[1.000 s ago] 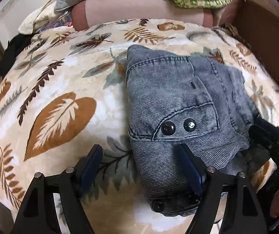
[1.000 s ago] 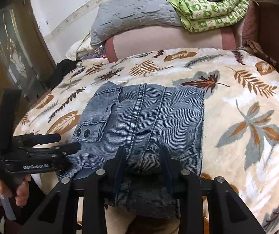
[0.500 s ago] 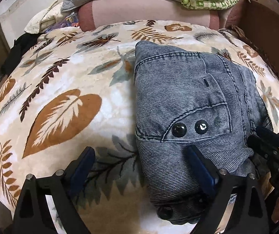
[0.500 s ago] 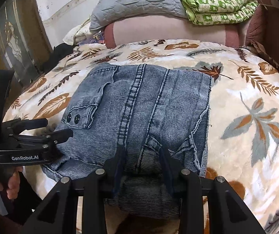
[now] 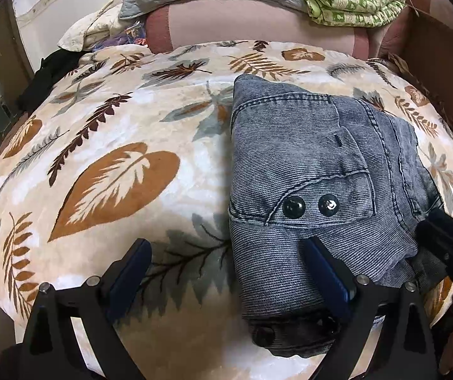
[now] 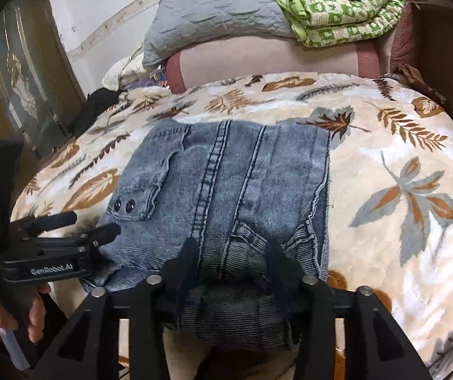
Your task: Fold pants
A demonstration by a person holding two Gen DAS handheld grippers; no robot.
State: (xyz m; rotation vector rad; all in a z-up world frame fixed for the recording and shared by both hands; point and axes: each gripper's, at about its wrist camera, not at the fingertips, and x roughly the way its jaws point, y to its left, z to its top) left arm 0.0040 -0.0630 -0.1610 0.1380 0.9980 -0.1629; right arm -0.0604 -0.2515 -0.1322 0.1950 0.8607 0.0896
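The blue denim pants lie folded into a thick stack on the leaf-patterned blanket, near its front edge; in the right wrist view they fill the middle. My left gripper is open, its right finger lying on the stack's near left corner below the two black snaps; it also shows in the right wrist view. My right gripper has its fingers about the stack's near folded edge, with denim bunched between them.
A pink bolster lies across the back of the bed with a grey quilt and a green patterned blanket on it. A dark wooden cabinet stands at the left. A brown headboard is at the right.
Both grippers have drawn back a little toward the bed's front edge. The pants stack has slid slightly nearer with the right gripper. The left gripper stays open.
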